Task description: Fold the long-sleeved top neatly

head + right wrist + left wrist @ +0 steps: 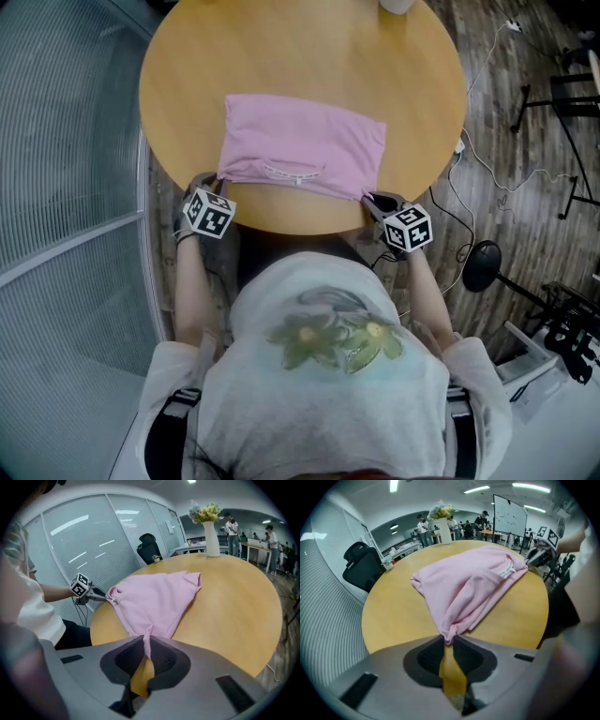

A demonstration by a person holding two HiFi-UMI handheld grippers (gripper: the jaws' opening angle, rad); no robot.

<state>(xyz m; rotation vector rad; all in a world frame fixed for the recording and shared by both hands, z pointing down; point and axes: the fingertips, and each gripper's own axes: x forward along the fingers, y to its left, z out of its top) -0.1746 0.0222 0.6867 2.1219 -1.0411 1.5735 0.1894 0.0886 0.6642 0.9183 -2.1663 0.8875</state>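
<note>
The long-sleeved top [302,145] is found folded into a rough rectangle on the round wooden table [403,75]. It lies in the near half, with its near edge close to the table rim. Its near left corner is pinched between the almost closed jaws of the left gripper [219,180]. Its near right corner is clamped likewise by the right gripper [368,199]. In each gripper view a bunched twist of pink cloth is seen squeezed between the pads. Both grippers are held at the near rim, one at each end of the garment's near edge.

Bare tabletop is noted to the left, to the right and beyond the garment. A white vase [212,538] of flowers is recorded at the far rim, well apart from the cloth. The near side is closed off by the person's torso [319,375]. A ribbed glass partition [66,187] is noted left of the table, with a black office chair [363,566] near it. Cables [487,164] and a black stand base [481,265] are noted on the floor to the right.
</note>
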